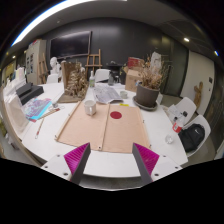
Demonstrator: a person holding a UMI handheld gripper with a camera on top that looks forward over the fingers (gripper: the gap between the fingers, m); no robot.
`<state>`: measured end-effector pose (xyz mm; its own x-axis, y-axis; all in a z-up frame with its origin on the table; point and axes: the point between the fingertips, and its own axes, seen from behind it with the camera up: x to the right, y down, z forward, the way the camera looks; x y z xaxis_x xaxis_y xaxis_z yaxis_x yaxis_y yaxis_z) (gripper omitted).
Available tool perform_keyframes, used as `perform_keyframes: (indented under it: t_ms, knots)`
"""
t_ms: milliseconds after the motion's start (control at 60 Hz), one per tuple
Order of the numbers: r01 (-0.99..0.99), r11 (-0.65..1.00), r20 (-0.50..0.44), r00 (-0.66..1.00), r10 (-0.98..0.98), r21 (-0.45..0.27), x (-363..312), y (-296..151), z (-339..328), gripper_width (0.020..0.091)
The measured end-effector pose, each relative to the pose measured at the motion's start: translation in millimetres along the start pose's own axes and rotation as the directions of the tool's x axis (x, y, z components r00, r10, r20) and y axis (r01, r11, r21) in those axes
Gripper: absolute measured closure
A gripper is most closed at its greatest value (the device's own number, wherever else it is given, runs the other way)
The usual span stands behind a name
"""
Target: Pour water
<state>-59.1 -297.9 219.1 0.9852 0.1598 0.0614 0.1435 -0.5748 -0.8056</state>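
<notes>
Hovering above the near edge of the white table [150, 125], the gripper [110, 158] holds nothing: its two fingers stand wide apart, the magenta pads [77, 156] facing each other across an empty gap. Just ahead of the fingers lies a flat brown board [95, 128] with a small red disc [116, 115] on it. Beyond the disc, at the board's far edge, stands a small pale cup [90, 107], the likeliest vessel for the pouring; whether it holds water cannot be seen. It looks light and rigid, probably smooth-sided, so a grip across its middle, with both pads square on the wall, would suit it best, and any tilt risks a spill. The gripper looks down at a slant, well short of the cup and aimed roughly toward it. Farther right stands a potted plant [148, 92], with clutter beyond.
</notes>
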Motion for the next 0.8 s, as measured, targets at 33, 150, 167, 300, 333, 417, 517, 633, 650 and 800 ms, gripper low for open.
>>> perform_keyframes:
  t_ms: [33,150,167,300,333,417,517,633,650,800]
  knots:
    - [-0.008,1.000,-0.014,1.000,0.008,-0.005,7.6,2.9,0.6,0.0249]
    - [-0.031,0.999,-0.056,0.998,0.030,-0.020,59.9,14.7,10.0,0.0249]
    - [-0.035,0.999,-0.060,0.998,0.034,-0.022,67.3,16.8,11.5,0.0249]
    - [-0.055,0.998,-0.093,0.994,0.051,-0.033,126.4,31.0,24.7,0.0250]
    - [-0.057,0.998,-0.105,0.993,0.053,-0.035,142.6,35.3,28.3,0.0250]
    - [-0.067,0.997,-0.131,0.989,0.062,-0.038,184.8,47.5,39.2,0.0250]
    - [-0.082,0.996,-0.156,0.985,0.076,-0.033,238.8,62.1,55.0,0.0250]
    - [-0.080,0.997,-0.190,0.979,0.080,0.008,301.3,71.6,80.3,0.0246]
    - [-0.077,0.997,-0.193,0.978,0.079,0.020,309.5,71.6,84.6,0.0245]
    - [-0.053,0.994,-0.200,0.977,0.070,0.091,363.4,65.7,134.5,0.0248]
